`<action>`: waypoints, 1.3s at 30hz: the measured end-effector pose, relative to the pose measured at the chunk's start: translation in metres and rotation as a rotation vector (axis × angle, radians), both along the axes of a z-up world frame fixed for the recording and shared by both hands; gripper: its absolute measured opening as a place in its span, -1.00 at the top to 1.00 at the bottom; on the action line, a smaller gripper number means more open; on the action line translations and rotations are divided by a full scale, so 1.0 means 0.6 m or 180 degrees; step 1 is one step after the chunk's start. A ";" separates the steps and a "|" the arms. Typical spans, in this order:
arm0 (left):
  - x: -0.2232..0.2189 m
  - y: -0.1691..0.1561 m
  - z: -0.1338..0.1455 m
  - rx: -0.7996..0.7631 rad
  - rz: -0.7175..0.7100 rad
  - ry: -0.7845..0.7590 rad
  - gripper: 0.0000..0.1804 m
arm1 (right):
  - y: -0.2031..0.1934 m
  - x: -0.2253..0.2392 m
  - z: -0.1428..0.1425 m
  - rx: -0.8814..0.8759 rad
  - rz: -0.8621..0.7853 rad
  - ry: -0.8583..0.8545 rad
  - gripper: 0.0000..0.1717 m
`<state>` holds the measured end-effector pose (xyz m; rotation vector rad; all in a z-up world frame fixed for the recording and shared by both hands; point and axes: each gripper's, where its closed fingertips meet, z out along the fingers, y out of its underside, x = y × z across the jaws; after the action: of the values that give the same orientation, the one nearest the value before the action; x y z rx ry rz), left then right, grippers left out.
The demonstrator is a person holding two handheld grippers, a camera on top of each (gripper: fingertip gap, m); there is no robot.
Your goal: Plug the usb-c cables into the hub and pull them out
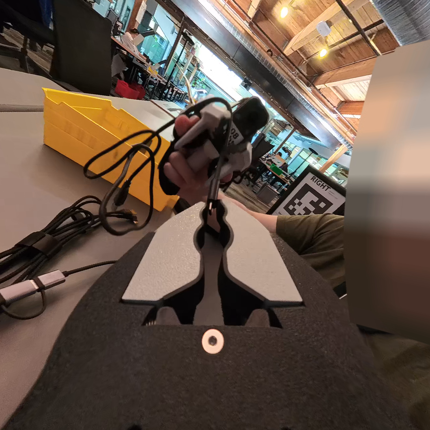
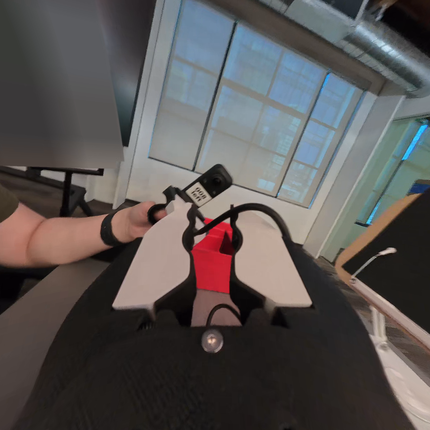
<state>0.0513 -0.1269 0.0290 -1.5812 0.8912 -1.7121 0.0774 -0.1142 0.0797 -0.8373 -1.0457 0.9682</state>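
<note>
bright daylight from windows (image 2: 244, 111), motion blur, strong fisheye edge distortion

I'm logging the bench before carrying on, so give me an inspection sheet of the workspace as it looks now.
Surface: grey table, partly covered.
Job's things: black USB-C plug hangs at the left gripper's tips; grey metal connectors lie on the table; hub not identifiable.
Clutter: yellow bin; red bin.
Grippers: left gripper nearly closed, contact with plug unclear; right gripper open.
Cables: black cable draped across right gripper; strapped black bundle.
Surroundings: window; framed marker board.
</note>
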 end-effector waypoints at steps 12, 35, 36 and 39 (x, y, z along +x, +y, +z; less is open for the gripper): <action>0.009 -0.018 0.013 0.0189 -0.0068 0.0014 0.93 | 0.000 -0.020 -0.001 -0.0378 0.0140 0.0186 0.37; 0.012 -0.053 0.028 0.0269 -0.0314 0.0012 0.93 | 0.031 -0.073 -0.072 -0.0464 -0.0303 -0.0396 -0.05; 0.010 -0.052 0.028 0.0265 -0.0299 0.0019 0.93 | 0.039 -0.066 -0.067 -0.0437 -0.0395 -0.0370 -0.05; 0.007 -0.053 0.028 0.0289 -0.0307 0.0021 0.93 | 0.058 -0.045 -0.056 -0.0372 -0.0598 -0.0322 -0.09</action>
<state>0.0557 -0.1586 0.0461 -1.5068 1.0489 -1.7077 0.0504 -0.0792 0.0462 -1.0709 -0.9839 0.8404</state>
